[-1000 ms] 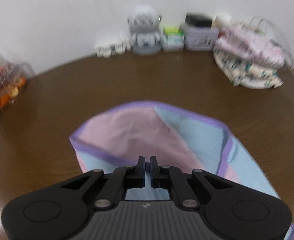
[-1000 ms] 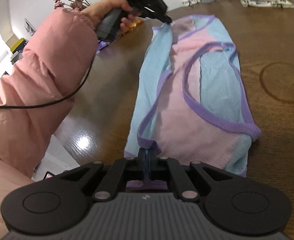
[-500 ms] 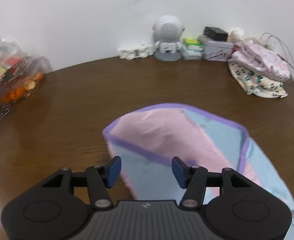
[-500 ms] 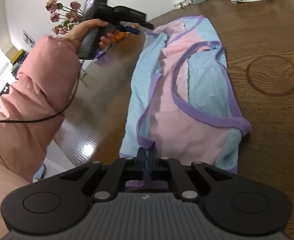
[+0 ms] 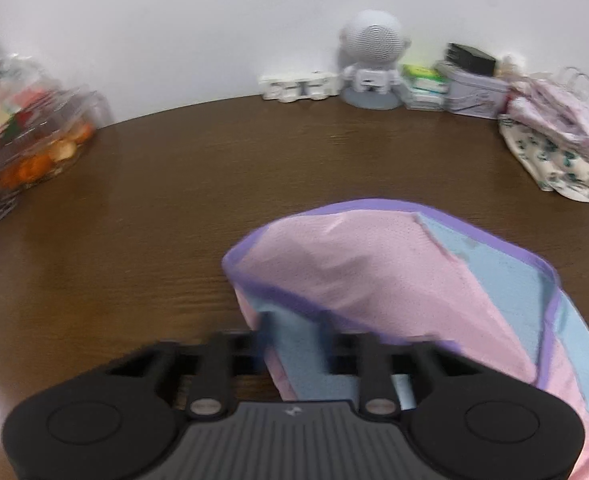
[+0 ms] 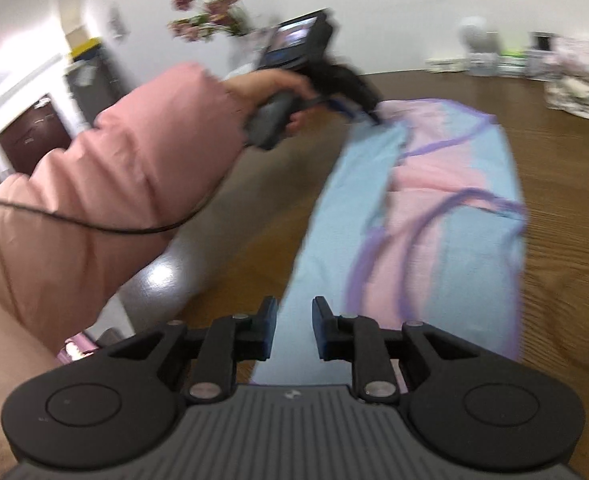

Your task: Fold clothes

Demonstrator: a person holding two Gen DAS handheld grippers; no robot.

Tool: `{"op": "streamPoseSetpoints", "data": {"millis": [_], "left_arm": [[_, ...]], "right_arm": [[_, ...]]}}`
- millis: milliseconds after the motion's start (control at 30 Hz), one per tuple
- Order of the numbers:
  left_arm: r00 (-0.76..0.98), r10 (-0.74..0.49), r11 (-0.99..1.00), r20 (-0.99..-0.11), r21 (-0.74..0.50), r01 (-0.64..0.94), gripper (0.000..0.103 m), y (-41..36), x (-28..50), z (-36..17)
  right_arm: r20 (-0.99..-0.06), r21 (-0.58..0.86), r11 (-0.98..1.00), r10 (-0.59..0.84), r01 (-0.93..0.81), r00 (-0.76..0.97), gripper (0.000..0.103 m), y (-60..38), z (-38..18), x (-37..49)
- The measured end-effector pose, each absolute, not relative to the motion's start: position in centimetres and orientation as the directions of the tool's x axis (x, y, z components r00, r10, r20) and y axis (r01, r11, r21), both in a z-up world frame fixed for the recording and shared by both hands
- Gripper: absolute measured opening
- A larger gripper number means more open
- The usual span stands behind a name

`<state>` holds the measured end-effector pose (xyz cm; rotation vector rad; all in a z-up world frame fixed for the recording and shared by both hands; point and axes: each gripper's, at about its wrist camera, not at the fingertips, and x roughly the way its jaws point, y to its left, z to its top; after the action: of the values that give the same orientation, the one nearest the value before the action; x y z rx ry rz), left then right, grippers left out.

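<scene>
A pink and light-blue garment (image 5: 374,272) with purple trim lies lengthwise on the brown table (image 5: 154,200). My left gripper (image 5: 292,344) is at its far end. Its blurred jaws are closing on the blue edge that runs between them. In the right wrist view the left gripper (image 6: 368,114) sits at the far left corner of the garment (image 6: 434,200), held by a hand in a pink sleeve (image 6: 114,180). My right gripper (image 6: 294,320) is over the near end, and its jaws are opening. Blue cloth lies between the fingers, but the pads do not press it.
A stack of folded clothes (image 5: 554,140) sits at the back right, beside boxes (image 5: 474,88) and a white robot-shaped figure (image 5: 372,64) along the wall. A bag of fruit (image 5: 26,132) stands at the left. The table's edge (image 6: 198,264) runs beside the garment's left side.
The left gripper opened, shifted left along the garment's far end, and its jaws come together again on the edge. The right gripper has let go of the near hem and stands apart.
</scene>
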<state>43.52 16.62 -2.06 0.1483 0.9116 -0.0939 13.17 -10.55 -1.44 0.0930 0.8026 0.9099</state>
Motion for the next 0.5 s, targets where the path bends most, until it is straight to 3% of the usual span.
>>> {"op": "streamPoseSetpoints", "data": {"millis": [67,167,333,500], "left_arm": [[0.615,0.003,0.974,-0.789,0.141,0.176,0.003,16.3,43.4,-2.1],[0.621,0.018,0.966,-0.784,0.173,0.190,0.003,16.8,43.5,-2.1],[0.634,0.039,0.965,-0.772,0.194,0.177,0.004,17.7,43.5,-2.2],[0.680,-0.009,0.969,-0.733,0.161,0.187,0.030,17.7,41.6,-0.2]], "right_arm": [[-0.595,0.404,0.628,0.732,-0.665,0.331,0.020,-10.0,-2.5,13.8],[-0.632,0.392,0.675,0.692,-0.625,0.350,0.011,-10.6,-3.5,14.3],[-0.676,0.348,0.716,0.639,-0.605,0.367,0.010,-11.3,-3.1,13.8],[-0.631,0.314,0.685,0.668,-0.657,0.395,0.015,-11.3,-0.4,15.4]]}}
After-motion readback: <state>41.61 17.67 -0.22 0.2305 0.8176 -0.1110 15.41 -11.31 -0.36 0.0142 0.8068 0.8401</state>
